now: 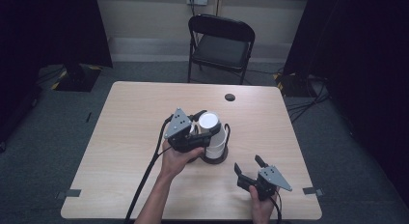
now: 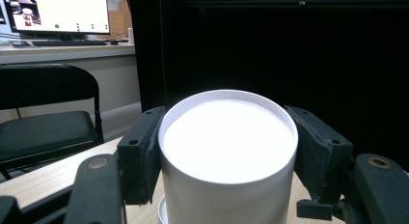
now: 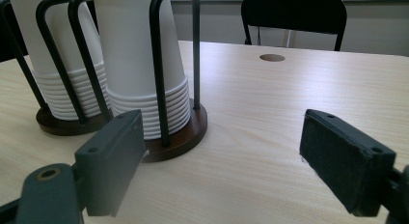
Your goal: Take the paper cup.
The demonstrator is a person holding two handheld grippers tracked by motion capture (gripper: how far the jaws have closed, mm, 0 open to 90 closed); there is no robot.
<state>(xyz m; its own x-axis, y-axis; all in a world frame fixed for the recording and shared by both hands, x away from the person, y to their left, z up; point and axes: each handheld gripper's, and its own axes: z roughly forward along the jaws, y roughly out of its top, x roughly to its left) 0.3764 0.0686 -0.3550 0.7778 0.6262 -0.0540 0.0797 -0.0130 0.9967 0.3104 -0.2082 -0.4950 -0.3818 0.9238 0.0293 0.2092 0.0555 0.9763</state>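
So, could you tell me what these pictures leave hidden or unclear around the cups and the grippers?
- High view: the second cup stack and most of the holder base are hidden behind the left gripper and hand.
- Left gripper view: the held cup is cut off by the bottom edge; its white top is glared out.
- Right gripper view: both cup stacks run off the top edge; the open right gripper holds nothing.

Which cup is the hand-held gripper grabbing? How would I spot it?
Find the wooden table, then the black wire holder near its middle. The cup tops the white upside-down stack there. Unlike the cups beneath it, it sits squeezed between the left hand-held gripper's black pads.
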